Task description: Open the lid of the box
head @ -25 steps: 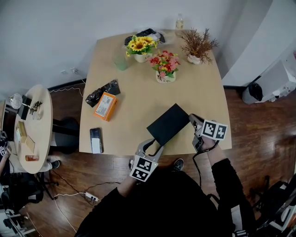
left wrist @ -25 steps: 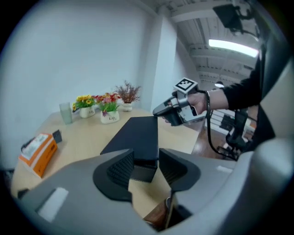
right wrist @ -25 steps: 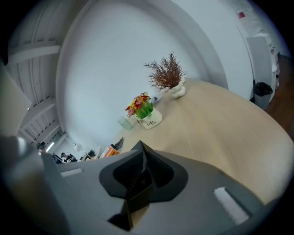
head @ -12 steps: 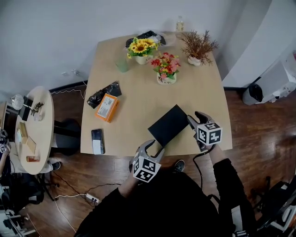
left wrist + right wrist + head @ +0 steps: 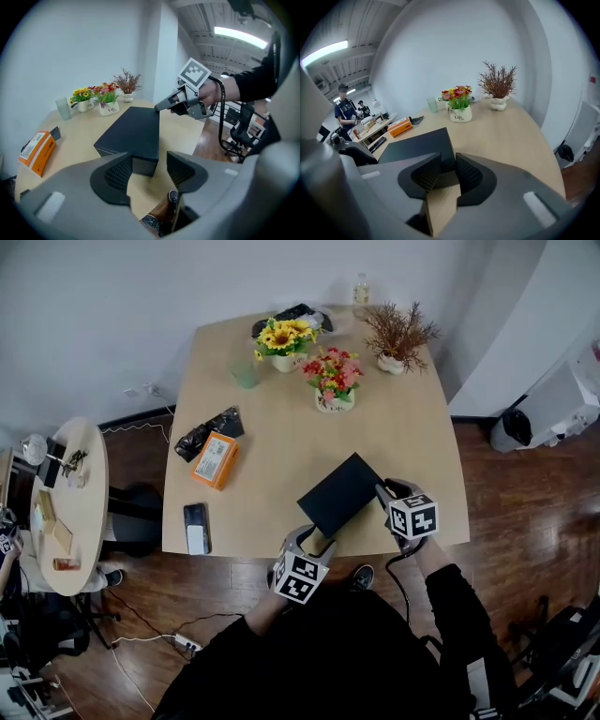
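A flat black box point(image 5: 339, 493) lies closed near the table's front edge, turned at an angle. My left gripper point(image 5: 314, 538) is at its near corner; in the left gripper view the jaws point(image 5: 149, 166) are opening wide, with the box point(image 5: 133, 131) corner just ahead of the pads and untouched. My right gripper point(image 5: 382, 493) is at the box's right corner. In the right gripper view its jaws point(image 5: 447, 171) are closing a little, with the box point(image 5: 417, 143) corner in the gap between them and no pad clearly pressing on it.
An orange packet point(image 5: 216, 457), a phone point(image 5: 195, 525) and a black bag point(image 5: 207, 429) lie on the table's left side. Flower pots point(image 5: 335, 378), a dried plant point(image 5: 397, 334), a green cup point(image 5: 246, 369) and a bottle point(image 5: 361, 287) stand at the back. The table edge point(image 5: 253, 551) runs just under the grippers.
Both grippers have closed in on the box's corners. The left jaws have spread wider. The right gripper has moved left to the right corner and its jaws have parted.
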{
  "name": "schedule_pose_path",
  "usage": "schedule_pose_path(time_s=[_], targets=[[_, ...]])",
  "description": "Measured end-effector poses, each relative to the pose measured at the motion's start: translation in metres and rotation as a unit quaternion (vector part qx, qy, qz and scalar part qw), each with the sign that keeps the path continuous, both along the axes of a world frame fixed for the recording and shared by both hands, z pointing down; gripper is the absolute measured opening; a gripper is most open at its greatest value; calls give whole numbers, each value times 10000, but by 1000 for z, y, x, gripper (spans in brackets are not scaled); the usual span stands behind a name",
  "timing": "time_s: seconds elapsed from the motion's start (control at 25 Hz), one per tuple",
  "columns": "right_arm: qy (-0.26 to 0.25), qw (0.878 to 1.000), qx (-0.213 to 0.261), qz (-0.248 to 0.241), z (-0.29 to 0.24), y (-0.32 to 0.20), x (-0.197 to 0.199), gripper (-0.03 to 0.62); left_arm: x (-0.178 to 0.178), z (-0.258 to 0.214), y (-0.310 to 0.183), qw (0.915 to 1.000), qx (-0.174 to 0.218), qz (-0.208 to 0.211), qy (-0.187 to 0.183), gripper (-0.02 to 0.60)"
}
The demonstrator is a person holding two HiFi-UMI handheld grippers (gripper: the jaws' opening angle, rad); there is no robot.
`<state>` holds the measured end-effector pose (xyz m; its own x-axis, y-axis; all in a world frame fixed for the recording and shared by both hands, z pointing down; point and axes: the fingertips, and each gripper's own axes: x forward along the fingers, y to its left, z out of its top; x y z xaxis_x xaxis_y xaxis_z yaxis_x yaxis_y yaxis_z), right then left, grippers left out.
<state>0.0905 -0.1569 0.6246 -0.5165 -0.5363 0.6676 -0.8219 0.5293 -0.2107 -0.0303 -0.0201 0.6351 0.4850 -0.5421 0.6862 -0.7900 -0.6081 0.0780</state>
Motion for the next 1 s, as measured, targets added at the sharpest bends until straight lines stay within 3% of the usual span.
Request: schedule_pose_path(time_s=[0.16, 0.28, 0.52, 0.6, 0.68, 0.72, 0.84, 1.0], targets=[[-429, 9982, 11, 427, -19, -6, 3, 64, -2, -10, -2, 9997, 205, 8, -104, 213], [-1060, 9919, -27, 698, -39, -12, 4, 52, -4, -23, -3, 9968, 602, 149, -508, 213], [-1445, 9864, 155, 769, -69, -25, -7, 52, -19, -51, -25, 9781, 1596, 180, -1324, 213], [-1502, 9857, 226, 732, -78, -30, -13, 54, -22, -56, -34, 9727, 1808, 254, -1434, 204], [-1594, 9843, 358, 672, -88, -37, -20, 58, -26, -66, -43, 9722, 1910, 175, -1346, 50], [-1641, 9830, 470, 683, -96, -40, -21, 60, -29, -70, -48, 9734, 1915, 86, -1254, 29], [-1751, 9757, 969, 895, -123, -42, -10, 54, -43, -81, -62, 9804, 1801, -314, -736, 13], [-1805, 9702, 1230, 1049, -139, -10, 15, 31, -74, -87, -89, 9850, 1409, -913, 392, 21]])
